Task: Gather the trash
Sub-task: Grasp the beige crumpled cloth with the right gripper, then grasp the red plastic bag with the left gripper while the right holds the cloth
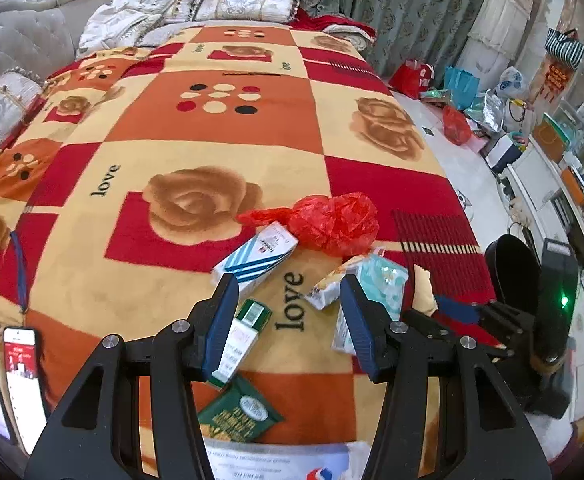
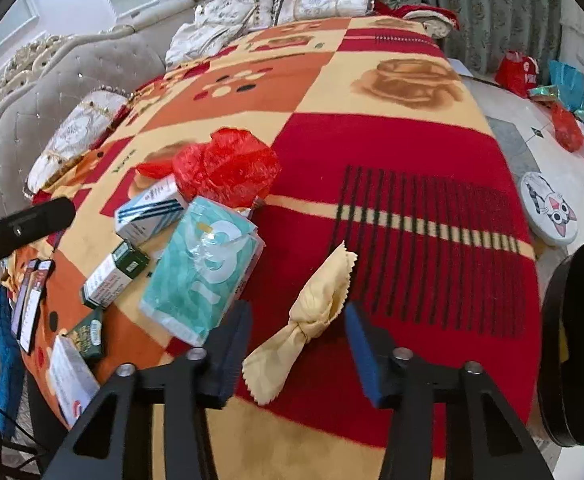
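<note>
Trash lies on a red, orange and cream blanket point(image 1: 220, 128). My left gripper point(image 1: 290, 314) is open over the blanket, with nothing between its fingers. A green-and-white box point(image 1: 242, 340) lies against its left finger. Beyond are a blue-striped box point(image 1: 254, 258), a crumpled red plastic bag point(image 1: 334, 222) and a teal tissue pack point(image 1: 386, 280). My right gripper point(image 2: 298, 346) is open around a yellow twisted wrapper point(image 2: 310, 320) lying on the blanket point(image 2: 412, 168); its pads do not press on it. The teal tissue pack point(image 2: 202, 272) lies just to the left.
A black round bin point(image 2: 576, 340) stands off the blanket's right edge. Two phones point(image 1: 6, 380) lie at the near left, with a green sachet point(image 1: 240, 412) and a white paper point(image 1: 276, 462) at the near edge. Pillows point(image 1: 248, 6) lie at the far end, bags point(image 1: 458, 124) on the floor.
</note>
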### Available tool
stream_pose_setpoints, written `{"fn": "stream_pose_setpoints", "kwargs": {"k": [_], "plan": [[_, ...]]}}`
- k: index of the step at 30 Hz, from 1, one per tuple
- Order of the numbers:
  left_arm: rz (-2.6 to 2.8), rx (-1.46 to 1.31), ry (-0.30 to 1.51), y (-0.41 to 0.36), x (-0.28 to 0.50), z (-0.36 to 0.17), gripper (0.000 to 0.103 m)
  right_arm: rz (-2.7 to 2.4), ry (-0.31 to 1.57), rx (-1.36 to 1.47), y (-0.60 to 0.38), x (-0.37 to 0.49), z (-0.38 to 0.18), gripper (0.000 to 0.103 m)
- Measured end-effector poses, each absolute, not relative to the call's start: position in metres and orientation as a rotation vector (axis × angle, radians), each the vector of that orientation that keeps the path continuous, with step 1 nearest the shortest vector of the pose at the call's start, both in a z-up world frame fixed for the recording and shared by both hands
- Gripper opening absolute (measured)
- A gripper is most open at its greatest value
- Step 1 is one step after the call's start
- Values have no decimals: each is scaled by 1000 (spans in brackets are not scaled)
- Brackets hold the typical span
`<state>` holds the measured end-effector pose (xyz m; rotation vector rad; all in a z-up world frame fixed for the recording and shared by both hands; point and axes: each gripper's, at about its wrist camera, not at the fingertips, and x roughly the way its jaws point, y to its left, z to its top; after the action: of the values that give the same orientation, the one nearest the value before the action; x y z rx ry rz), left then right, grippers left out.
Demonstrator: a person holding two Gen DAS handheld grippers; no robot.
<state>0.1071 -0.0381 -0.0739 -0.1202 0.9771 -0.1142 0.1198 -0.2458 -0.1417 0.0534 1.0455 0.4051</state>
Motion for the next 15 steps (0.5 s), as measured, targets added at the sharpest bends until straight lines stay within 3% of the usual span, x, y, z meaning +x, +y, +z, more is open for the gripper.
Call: {"fn": "stream_pose_setpoints", "kwargs": {"k": [5, 15], "plan": [[-135, -117, 1010, -50, 133, -84, 51, 423, 1037, 48, -248, 124, -145, 24], [-148, -62, 1088, -84, 205, -117, 53, 477, 1044, 102, -260, 125, -147, 21]]}}
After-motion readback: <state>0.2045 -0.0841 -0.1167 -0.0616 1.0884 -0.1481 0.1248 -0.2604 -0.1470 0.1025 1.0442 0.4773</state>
